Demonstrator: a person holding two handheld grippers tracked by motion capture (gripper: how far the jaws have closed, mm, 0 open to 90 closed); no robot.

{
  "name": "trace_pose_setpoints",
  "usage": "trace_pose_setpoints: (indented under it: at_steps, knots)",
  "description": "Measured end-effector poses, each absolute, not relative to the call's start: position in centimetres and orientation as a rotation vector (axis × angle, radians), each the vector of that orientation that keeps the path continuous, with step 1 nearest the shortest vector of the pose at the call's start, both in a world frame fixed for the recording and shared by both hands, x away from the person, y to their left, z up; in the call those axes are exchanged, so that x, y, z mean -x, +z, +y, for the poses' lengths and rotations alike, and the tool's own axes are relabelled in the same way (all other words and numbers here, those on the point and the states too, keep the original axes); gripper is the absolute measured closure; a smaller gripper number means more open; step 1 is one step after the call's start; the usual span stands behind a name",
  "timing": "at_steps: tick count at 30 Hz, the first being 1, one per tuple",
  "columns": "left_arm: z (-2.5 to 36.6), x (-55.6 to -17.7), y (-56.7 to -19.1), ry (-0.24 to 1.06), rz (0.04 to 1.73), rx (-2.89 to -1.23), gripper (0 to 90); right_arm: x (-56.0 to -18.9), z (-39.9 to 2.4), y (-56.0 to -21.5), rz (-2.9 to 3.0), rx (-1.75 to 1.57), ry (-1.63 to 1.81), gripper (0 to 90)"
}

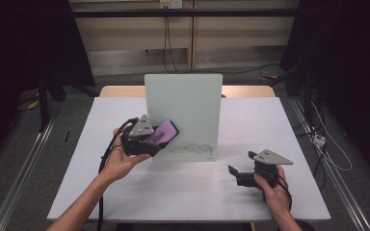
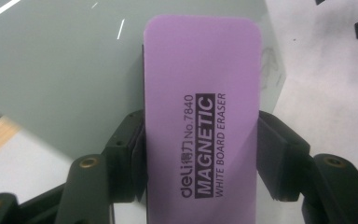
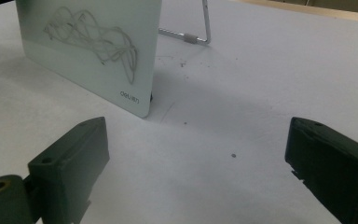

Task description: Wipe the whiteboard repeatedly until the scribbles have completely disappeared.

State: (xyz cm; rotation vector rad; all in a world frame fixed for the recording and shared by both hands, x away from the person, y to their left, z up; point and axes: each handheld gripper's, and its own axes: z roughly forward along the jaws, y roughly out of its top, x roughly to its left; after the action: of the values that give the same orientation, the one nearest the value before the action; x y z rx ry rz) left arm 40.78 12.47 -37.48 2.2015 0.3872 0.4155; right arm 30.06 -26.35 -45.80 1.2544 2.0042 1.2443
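Observation:
A purple whiteboard eraser [image 1: 164,132] [image 2: 203,121], printed "MAGNETIC WHITE BOARD ERASER", is clamped by its long sides in my left gripper [image 1: 153,139] [image 2: 200,158], held up in front of the left half of a small upright glass whiteboard [image 1: 185,113] [image 2: 60,74]. Grey scribbles [image 1: 192,148] [image 3: 95,39] mark the board's lower part. My right gripper [image 1: 236,174] [image 3: 196,163] rests low on the white table to the board's right, jaws wide apart with nothing between them.
The white tabletop [image 1: 183,192] spreads around the board, which stands on a wire stand [image 3: 200,32] behind it. A wooden table edge [image 1: 120,90] lies at the back. Dark curtains, rails and cables ring the table.

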Motion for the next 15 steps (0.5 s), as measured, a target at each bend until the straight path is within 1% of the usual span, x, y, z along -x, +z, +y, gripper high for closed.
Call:
trace_pose_setpoints:
  at_steps: [7,15]
  knots:
    - [12.5,-40.4,-38.7,0.428,0.357,-2.243,40.6,-30.0,-26.3,-45.8,2.006,-1.252,1.246,6.3]
    - [10.4,-39.7,-40.3,0.396,0.295,-2.303,40.6,-30.1,-26.2,-45.8,2.008,-1.252,1.246,6.3]
